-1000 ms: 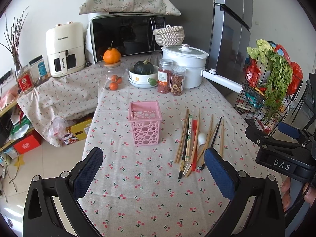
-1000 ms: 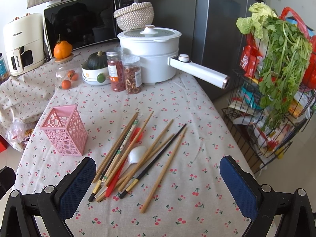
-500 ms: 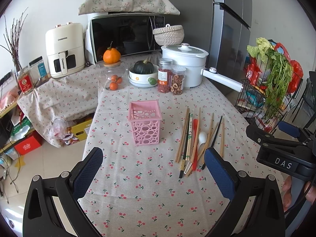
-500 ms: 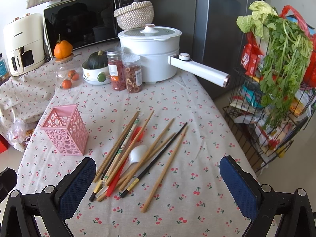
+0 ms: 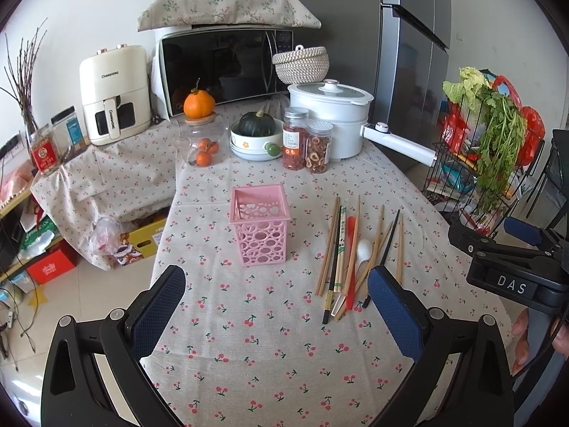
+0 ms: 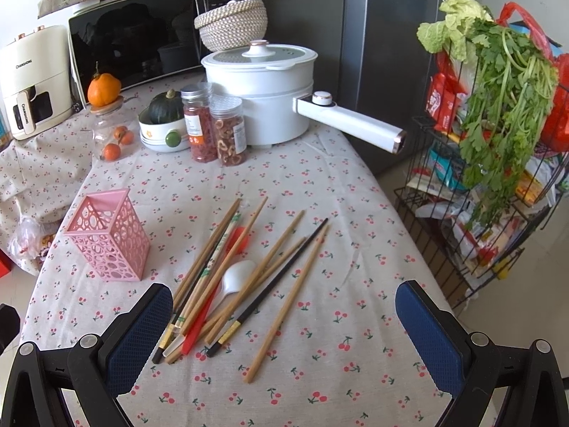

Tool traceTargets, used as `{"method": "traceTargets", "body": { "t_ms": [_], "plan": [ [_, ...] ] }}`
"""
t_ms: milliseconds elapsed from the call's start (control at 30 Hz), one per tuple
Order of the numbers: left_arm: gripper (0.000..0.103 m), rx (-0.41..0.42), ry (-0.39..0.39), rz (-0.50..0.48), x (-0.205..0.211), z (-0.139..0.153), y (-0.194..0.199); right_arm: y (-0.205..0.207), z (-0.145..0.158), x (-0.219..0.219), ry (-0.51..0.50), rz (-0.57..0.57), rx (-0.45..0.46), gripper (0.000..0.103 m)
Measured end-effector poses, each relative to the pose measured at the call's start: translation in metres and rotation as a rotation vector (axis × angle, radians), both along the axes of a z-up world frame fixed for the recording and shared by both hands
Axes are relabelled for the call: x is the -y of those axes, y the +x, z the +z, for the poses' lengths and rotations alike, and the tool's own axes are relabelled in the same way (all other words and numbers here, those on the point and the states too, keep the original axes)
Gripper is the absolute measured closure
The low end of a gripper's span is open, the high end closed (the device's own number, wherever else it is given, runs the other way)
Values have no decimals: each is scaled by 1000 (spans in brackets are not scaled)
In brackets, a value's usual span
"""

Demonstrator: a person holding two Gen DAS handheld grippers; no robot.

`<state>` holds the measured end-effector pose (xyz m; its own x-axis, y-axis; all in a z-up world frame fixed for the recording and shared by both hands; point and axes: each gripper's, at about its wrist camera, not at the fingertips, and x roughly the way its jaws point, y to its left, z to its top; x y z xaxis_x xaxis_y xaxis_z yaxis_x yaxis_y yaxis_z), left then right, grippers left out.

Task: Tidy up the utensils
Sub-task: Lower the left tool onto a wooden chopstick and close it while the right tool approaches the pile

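Note:
A pink perforated holder (image 5: 259, 228) (image 6: 110, 235) stands upright and looks empty on the cherry-print tablecloth. To its right lies a loose pile of wooden chopsticks (image 5: 334, 245) (image 6: 249, 270), a black chopstick (image 6: 270, 288), a red utensil (image 6: 209, 302) and a white spoon (image 5: 363, 251) (image 6: 236, 275). My left gripper (image 5: 277, 309) is open and empty, above the cloth in front of the holder. My right gripper (image 6: 284, 323) is open and empty, just in front of the pile; its body shows at the right of the left wrist view (image 5: 512, 270).
At the back stand a white pot (image 6: 263, 96) with a long handle (image 6: 348, 124), two spice jars (image 6: 213, 128), a bowl with a squash (image 6: 163, 124), a glass jar (image 6: 112, 131), a microwave (image 5: 224, 67) and an air fryer (image 5: 113, 92). A wire rack with greens (image 6: 498, 142) stands off the table's right edge.
Both grippers have drifted slightly; the view of the table has barely shifted. Nothing on the table has moved.

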<state>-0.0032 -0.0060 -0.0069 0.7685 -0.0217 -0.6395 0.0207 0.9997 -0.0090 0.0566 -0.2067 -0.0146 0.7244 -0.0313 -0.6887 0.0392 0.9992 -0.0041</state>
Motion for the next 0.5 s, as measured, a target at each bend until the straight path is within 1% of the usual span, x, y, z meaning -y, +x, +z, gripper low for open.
{"method": "traceTargets", "body": {
  "t_ms": [100,200,300,500],
  "plan": [
    [0,-15,8,-16,3,0,7,5,-2,8,-7,-18,-22,0],
    [0,-27,57,-33,12,3,17,10,-3,18,-6,-31,-44,0],
    [0,-73,51,-87,21,5,32,18,-2,30,-15,-43,-71,0],
    [0,-163,77,-163,54,12,76,49,5,62,57,-95,-148,0]
  ]
}}
